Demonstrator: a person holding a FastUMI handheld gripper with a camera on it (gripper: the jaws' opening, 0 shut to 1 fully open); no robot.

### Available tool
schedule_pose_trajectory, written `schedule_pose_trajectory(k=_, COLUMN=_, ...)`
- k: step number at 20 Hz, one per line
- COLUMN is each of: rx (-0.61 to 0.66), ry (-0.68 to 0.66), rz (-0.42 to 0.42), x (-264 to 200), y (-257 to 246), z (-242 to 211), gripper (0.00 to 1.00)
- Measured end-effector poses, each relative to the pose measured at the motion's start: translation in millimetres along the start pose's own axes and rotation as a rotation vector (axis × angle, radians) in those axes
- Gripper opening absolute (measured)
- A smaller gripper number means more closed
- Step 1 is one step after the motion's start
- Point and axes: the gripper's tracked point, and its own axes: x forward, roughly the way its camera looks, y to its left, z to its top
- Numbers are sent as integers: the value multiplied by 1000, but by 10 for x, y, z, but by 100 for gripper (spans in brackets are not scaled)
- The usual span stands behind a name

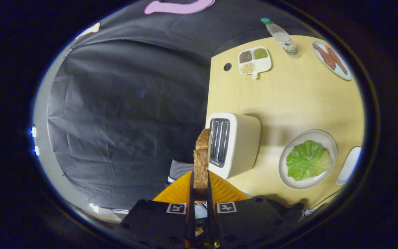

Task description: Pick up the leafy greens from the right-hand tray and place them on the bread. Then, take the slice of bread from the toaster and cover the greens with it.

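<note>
in the gripper view the gripper [200, 188] has its two orange fingers [180, 190] drawn in narrow, both pressing the faces of a brown bread slice [201, 157] that stands on edge between them and reaches out past the tips. the white toaster [235, 143] sits on the pale wooden table [288, 100] just beside the held slice, its two slots dark. past the toaster, on its far side from the slice, a round plate [328, 141] carries the leafy greens [308, 159] spread flat. well beyond the toaster lie a divided dish [266, 64] of grains, a plastic bottle [283, 38] and a plate of reddish strips [333, 59].
</note>
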Motion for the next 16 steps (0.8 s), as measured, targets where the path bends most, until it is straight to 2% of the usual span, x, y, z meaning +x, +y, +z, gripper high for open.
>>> schedule_pose_trajectory(k=3, rx=-43, ry=-61, rz=-6, x=-329, y=-486, z=-45, gripper=17)
schedule_pose_trajectory(k=7, rx=-59, ry=-53, rz=-31, x=-495, y=-1197, z=-302, gripper=17)
schedule_pose_trajectory(k=12, rx=-15, ry=-30, rz=-47, x=-239, y=-1931, z=-473, gripper=17)
schedule_pose_trajectory(k=16, rx=23, ry=33, rz=-102, x=-25, y=-2482, z=-580, gripper=17)
